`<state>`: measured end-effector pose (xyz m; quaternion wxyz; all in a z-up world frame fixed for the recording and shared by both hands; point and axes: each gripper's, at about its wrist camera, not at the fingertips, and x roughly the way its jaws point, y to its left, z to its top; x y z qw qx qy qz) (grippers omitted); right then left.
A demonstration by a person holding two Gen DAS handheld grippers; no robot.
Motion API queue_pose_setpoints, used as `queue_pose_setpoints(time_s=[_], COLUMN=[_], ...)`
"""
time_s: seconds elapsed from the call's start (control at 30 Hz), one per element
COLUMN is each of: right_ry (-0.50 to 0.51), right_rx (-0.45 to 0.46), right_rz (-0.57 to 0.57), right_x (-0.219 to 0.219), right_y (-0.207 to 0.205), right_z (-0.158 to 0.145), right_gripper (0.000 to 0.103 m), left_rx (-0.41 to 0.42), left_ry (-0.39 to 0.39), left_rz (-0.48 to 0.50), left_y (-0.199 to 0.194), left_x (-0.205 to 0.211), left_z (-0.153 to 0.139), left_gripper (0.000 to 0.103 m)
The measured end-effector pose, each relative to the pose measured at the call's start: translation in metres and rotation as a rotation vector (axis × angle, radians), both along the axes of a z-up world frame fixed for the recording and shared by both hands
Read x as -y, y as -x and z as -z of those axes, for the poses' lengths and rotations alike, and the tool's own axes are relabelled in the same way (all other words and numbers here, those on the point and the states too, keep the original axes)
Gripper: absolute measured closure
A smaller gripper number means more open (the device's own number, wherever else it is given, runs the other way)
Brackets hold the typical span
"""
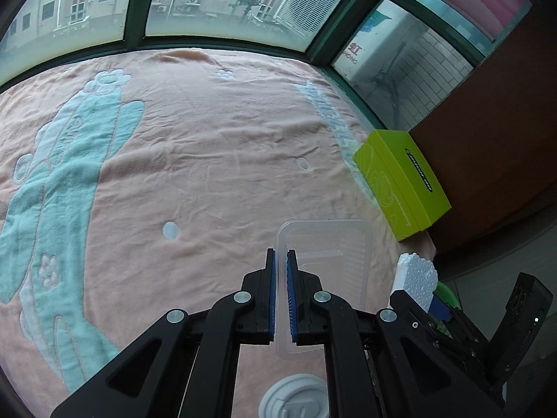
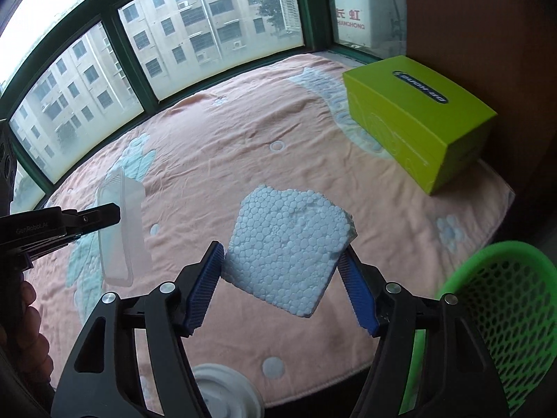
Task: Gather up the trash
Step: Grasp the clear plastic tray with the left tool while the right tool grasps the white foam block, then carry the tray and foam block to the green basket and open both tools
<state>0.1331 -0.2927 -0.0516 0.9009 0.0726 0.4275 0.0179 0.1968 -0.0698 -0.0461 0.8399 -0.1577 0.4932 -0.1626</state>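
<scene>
Right gripper (image 2: 282, 271) is pinching the styrofoam chunk (image 2: 289, 244) above the pink towel (image 2: 216, 160), with the green mesh basket (image 2: 504, 324) sitting just off to its right. Left gripper (image 1: 281, 292) is clamping the rim of the clear plastic tray (image 1: 327, 244), jaws nearly together. Risks: the foam is looking tilted between the pads and could be slipping or crumbling; the thin tray could be flexing out. White lid (image 2: 226, 393) is lying uncollected at the near edge.

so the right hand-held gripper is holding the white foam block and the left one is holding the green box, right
Not quite. The left hand-held gripper is shut on the clear plastic tray, not the lime-green cardboard box, which sits untouched on the blanket, as the left wrist view shows. The right hand-held gripper does hold the white foam block.
</scene>
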Motion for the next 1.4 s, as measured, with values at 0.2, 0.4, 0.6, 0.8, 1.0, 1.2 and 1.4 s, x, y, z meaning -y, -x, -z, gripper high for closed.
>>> queue_pose_setpoints(time_s=[0.2,0.4,0.6,0.8,1.0,1.2,1.4], right_ry=[0.005,0.017,0.029,0.024,0.024,0.013,-0.010], right_rx=[0.026,0.019,0.027,0.040,0.050,0.058,0.066], right_rz=[0.080,0.156,0.226,0.301,0.358,0.403,0.427], right_x=[0.029,0.057,0.085,0.113,0.135,0.151,0.160], right_y=[0.049,0.087,0.123,0.149,0.170,0.187,0.195], right_z=[-0.006,-0.002,-0.004,-0.007,-0.009,-0.010,-0.010], right_gripper=[0.036,0.036,0.036,0.035,0.035,0.034,0.034], left_rx=[0.017,0.025,0.024,0.030,0.035,0.037,0.038], left_ry=[0.017,0.030,0.028,0.020,0.012,-0.009,-0.022], left_rz=[0.097,0.184,0.260,0.338,0.409,0.463,0.506], left_y=[0.028,0.049,0.065,0.080,0.093,0.105,0.116], left_x=[0.043,0.084,0.121,0.157,0.189,0.216,0.236], left_z=[-0.009,-0.014,-0.014,-0.017,-0.020,-0.018,-0.016], left_gripper=[0.097,0.097,0.097,0.097,0.097,0.097,0.097])
